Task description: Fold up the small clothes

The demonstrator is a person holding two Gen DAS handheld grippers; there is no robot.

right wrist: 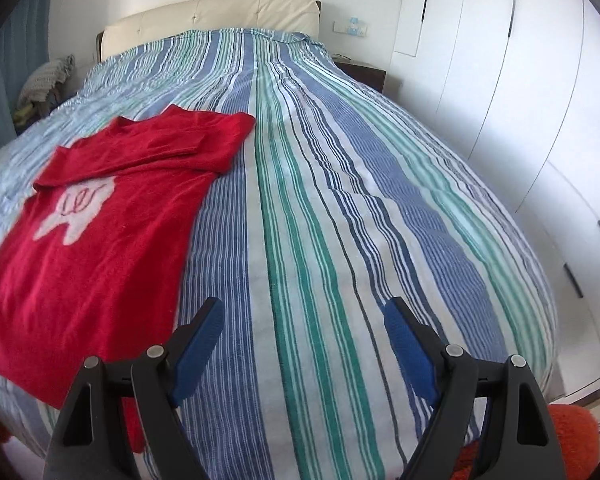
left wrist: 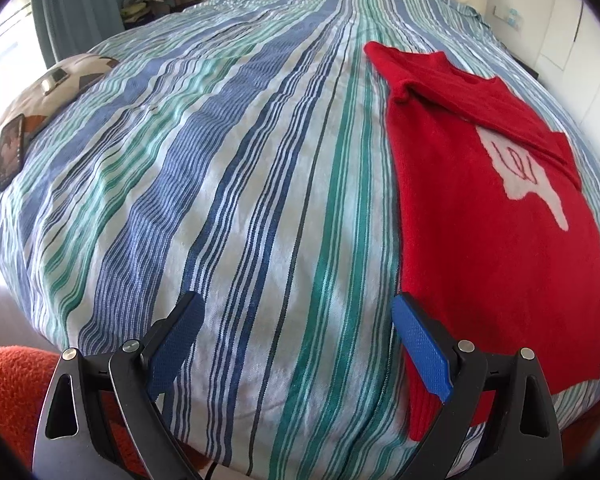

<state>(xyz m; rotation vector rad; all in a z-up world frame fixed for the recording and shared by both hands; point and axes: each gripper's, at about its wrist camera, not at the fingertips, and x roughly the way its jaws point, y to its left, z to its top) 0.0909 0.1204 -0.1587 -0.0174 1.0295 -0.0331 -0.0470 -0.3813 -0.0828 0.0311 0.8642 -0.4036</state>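
Observation:
A small red sweater point(left wrist: 492, 216) with a pale pink motif lies flat on the striped bedspread point(left wrist: 228, 184), both sleeves folded across its chest. In the left wrist view it fills the right side; in the right wrist view the sweater point(right wrist: 100, 216) lies at the left on the bedspread point(right wrist: 340, 208). My left gripper point(left wrist: 298, 312) is open and empty, above the near edge of the bed, its right finger over the sweater's hem. My right gripper point(right wrist: 304, 312) is open and empty, to the right of the sweater's hem.
A patterned cushion point(left wrist: 56, 84) and a phone point(left wrist: 11, 152) lie at the bed's left side. A cream headboard point(right wrist: 212, 20) stands at the far end. White wardrobe doors point(right wrist: 520, 100) run along the right. An orange fuzzy thing point(left wrist: 12, 384) sits below the bed's near edge.

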